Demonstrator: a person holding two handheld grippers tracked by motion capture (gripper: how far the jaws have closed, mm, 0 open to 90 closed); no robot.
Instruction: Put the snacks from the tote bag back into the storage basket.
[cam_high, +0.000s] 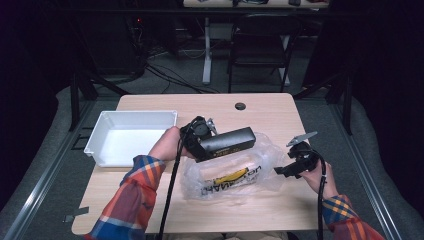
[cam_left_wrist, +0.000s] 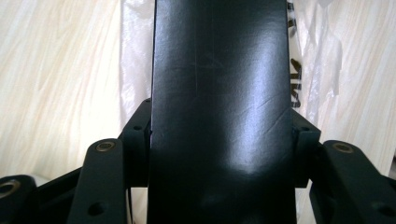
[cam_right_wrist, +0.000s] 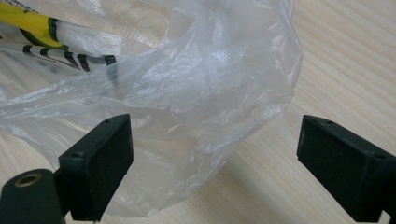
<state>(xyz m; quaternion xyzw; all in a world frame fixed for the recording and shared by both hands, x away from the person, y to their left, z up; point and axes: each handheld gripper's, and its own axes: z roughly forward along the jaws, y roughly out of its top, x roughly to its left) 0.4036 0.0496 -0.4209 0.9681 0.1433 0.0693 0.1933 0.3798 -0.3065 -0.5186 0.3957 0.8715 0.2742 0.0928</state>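
One black box (cam_left_wrist: 219, 112) hides bag (cam_right_wrist: 187, 93) — mostly.

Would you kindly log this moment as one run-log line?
left gripper: shut on black box | right gripper: open beside plastic bag | white bin: empty

Lighting and picture quality: bright table under overhead light, dark surround.

High view: table (cam_high: 150, 197) evenly lit from above; room behind and both sides fall to near black; soft, slightly grainy overall, with short faint shadows. Black case (cam_high: 227, 143) between the left gripper (cam_high: 200, 142) jaws: broad pale sheen along its top, brightest low in the left gripper view, where the wood either side is washed out and the near jaw arms are soft. Plastic bag (cam_right_wrist: 196, 93) ahead of the right gripper (cam_right_wrist: 215, 177): white glare on its folds, far corner blurred, jaw pads sharp, a soft shadow under the bag's edge.
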